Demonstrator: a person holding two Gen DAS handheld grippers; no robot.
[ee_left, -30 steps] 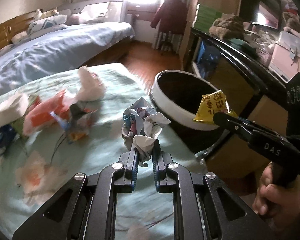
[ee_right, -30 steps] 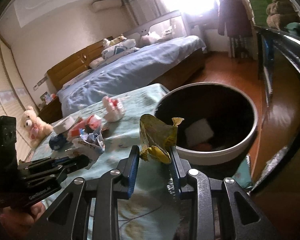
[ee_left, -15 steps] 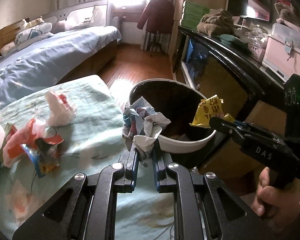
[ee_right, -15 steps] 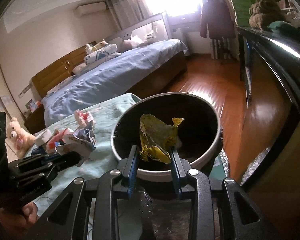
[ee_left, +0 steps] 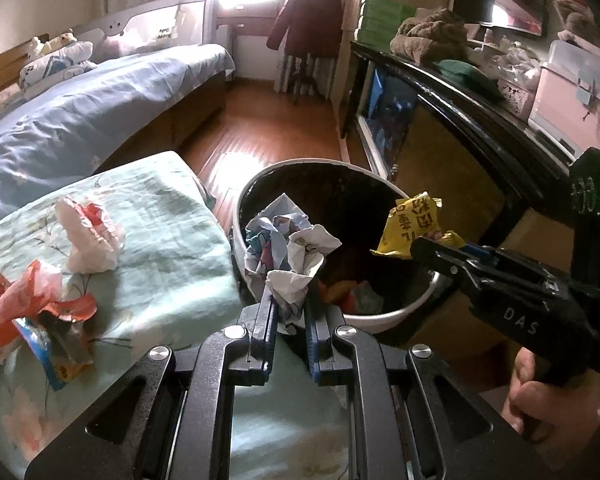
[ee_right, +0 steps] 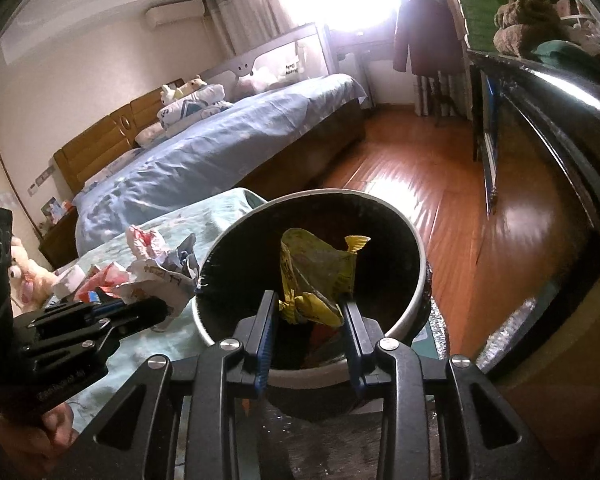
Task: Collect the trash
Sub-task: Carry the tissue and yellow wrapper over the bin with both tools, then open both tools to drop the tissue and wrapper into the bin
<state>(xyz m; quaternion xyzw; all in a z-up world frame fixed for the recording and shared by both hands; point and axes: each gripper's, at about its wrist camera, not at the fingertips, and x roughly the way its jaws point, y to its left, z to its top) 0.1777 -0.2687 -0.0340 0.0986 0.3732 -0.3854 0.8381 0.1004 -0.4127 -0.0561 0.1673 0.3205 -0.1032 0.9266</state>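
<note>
The left tongs [ee_left: 289, 314] are clamped on a crumpled paper wad [ee_left: 288, 252], printed in blue and white, held over the near left rim of the trash bin [ee_left: 384, 322]. The right tongs [ee_right: 309, 312] pinch a yellow snack wrapper [ee_right: 316, 276] above the bin's dark opening.

The left wrist view shows what the right one mostly hides: some orange and pale scraps at the bottom of the bin, and more litter on the green floral cloth [ee_left: 172, 248] beside it, namely a white and red crumpled bag [ee_left: 90, 236] and a red and blue wrapper pile [ee_left: 40, 316]. It also catches the right tongs from the side and the bare hand [ee_left: 536, 400] gripping their handle.

The right wrist view shows the wooden floor [ee_right: 428, 196] past the bin and the blue bed [ee_right: 204, 160]. There the wrapper covers most of the bin's inside, and the litter on the cloth is partly blocked by the left tongs.

The wrapper's print is too small to read.
</note>
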